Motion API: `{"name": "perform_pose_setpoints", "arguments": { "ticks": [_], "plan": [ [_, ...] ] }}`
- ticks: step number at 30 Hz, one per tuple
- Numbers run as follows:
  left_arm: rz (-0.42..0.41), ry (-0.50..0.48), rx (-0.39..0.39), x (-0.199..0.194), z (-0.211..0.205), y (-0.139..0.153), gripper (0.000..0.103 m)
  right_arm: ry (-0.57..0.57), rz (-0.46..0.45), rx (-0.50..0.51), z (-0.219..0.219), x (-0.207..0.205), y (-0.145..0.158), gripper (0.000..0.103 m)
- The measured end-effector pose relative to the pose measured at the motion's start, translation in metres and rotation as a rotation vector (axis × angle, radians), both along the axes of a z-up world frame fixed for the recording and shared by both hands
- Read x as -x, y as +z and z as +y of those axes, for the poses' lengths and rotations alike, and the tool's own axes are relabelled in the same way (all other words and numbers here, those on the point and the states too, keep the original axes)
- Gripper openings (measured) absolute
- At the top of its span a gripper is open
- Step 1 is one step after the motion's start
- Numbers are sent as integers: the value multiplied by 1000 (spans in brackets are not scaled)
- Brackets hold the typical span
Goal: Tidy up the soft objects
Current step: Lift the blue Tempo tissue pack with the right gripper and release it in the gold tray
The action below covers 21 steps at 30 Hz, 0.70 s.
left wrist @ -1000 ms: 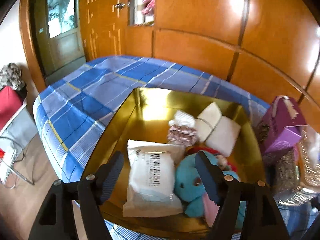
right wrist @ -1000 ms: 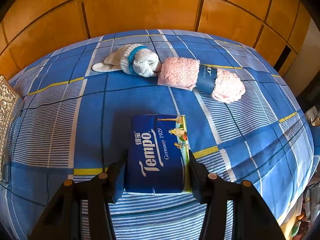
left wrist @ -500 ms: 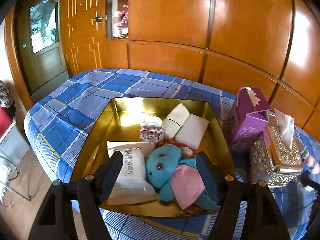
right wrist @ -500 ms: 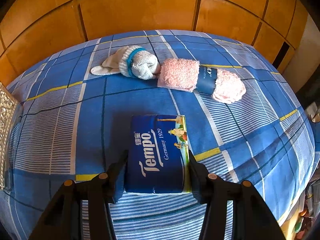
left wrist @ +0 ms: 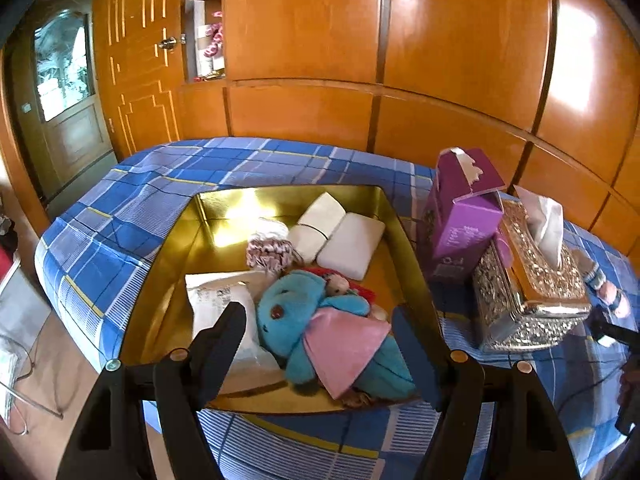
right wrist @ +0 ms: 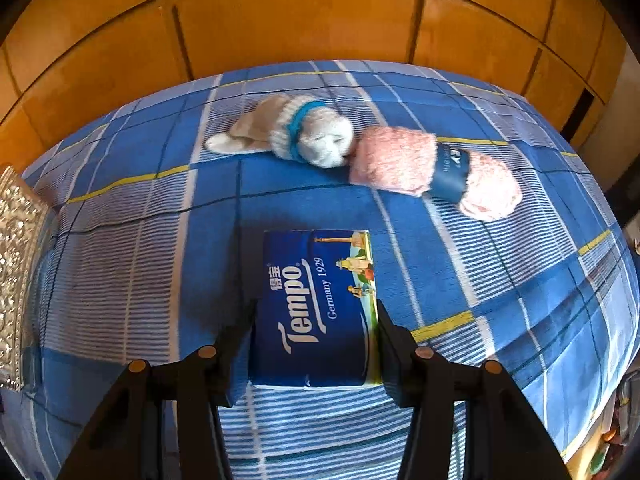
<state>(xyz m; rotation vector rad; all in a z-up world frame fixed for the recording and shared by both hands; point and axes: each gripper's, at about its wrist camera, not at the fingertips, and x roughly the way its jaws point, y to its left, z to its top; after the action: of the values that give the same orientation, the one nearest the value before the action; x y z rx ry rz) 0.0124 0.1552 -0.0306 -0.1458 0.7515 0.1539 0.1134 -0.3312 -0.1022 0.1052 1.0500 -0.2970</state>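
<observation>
Your left gripper [left wrist: 316, 340] has pulled back and swung right over the last second: a moment ago it sat low over the gold tray [left wrist: 404, 240] with the wet-wipe pack between its fingers' line of sight, and now the whole tray lies ahead of it, with the purple tissue box [left wrist: 460, 220] and the silver tissue holder [left wrist: 528, 296] showing off to its right. Its fingers stand wide apart and hold nothing. In the tray, just ahead of the fingertips, lie the blue plush toy [left wrist: 320, 320] and the wipe pack [left wrist: 224, 312], with the white pads [left wrist: 340, 236] and the scrunchie [left wrist: 268, 250] further forward.

Your right gripper [right wrist: 316, 344] has barely moved. Its fingers sit against both long sides of the blue tissue pack [right wrist: 316, 304], which rests on the checked bedspread [right wrist: 120, 260]. Whether they are pressing yet I cannot tell; the pack looks unsquashed.

Beyond the pack, well ahead of the right gripper, the white sock roll [right wrist: 304, 134] and the pink towel [right wrist: 432, 170] touch end to end.

I judge the left side has finished a drop-off, and the tissue pack is the next item for the tray.
</observation>
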Motion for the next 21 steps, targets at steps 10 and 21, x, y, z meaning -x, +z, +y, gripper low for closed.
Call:
{"name": "perform_pose_setpoints", "arguments": {
  "ticks": [10,21],
  "plan": [
    [13,-34,-5,1,-8,-6,76,49,1,-196,16,-7,14,52],
    [6,-14,26,2,5,-5,81,157,-51,-160,56,-44,64,52]
  ]
}}
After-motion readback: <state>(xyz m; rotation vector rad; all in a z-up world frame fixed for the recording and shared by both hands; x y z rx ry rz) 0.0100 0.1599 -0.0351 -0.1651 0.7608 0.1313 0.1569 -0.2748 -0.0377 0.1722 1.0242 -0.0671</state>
